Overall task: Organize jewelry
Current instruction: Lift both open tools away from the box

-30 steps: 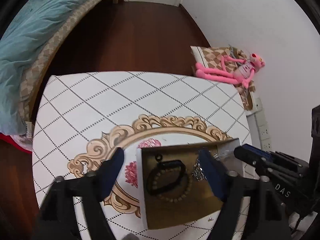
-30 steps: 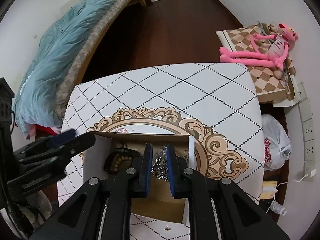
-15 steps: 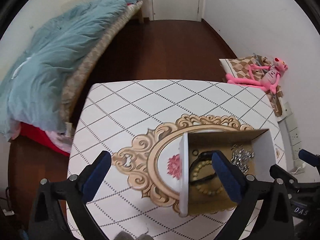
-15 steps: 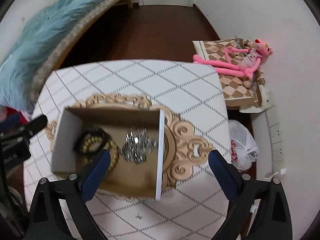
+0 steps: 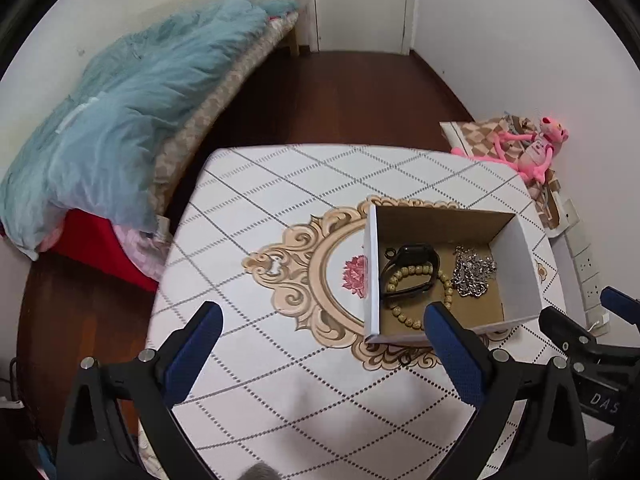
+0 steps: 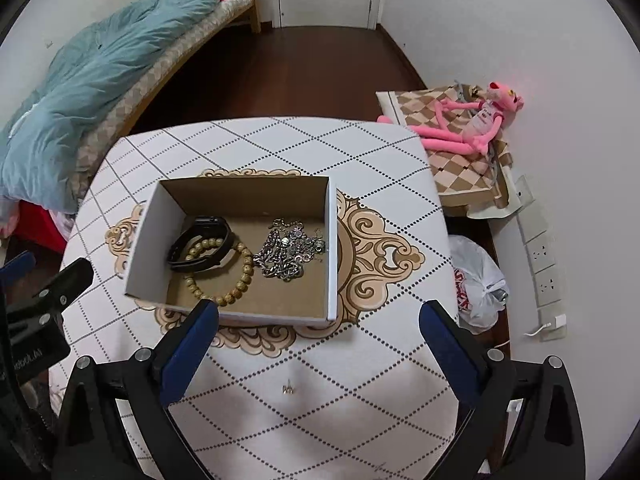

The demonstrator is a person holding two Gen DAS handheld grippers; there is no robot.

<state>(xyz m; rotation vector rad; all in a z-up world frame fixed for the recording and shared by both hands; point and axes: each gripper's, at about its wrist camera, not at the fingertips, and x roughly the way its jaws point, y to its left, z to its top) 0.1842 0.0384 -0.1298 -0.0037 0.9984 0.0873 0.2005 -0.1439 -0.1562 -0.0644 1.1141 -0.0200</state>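
I am looking over a bedroom where a patterned counter [image 6: 360,152] is carrying a cardboard box [image 6: 152,236]. Inside it are lying a black band [image 6: 200,248], a bead bracelet [image 6: 236,284] and a heap of silver chain [image 6: 284,254]. One tiny metal piece [image 6: 288,389] is sitting loose outside, so I judge sorting nearly done. My left tongs [image 5: 320,354] and right tongs [image 6: 316,350] are both gaping wide, holding and touching nothing.

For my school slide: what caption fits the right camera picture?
Open right gripper above a box of bracelets and chains.
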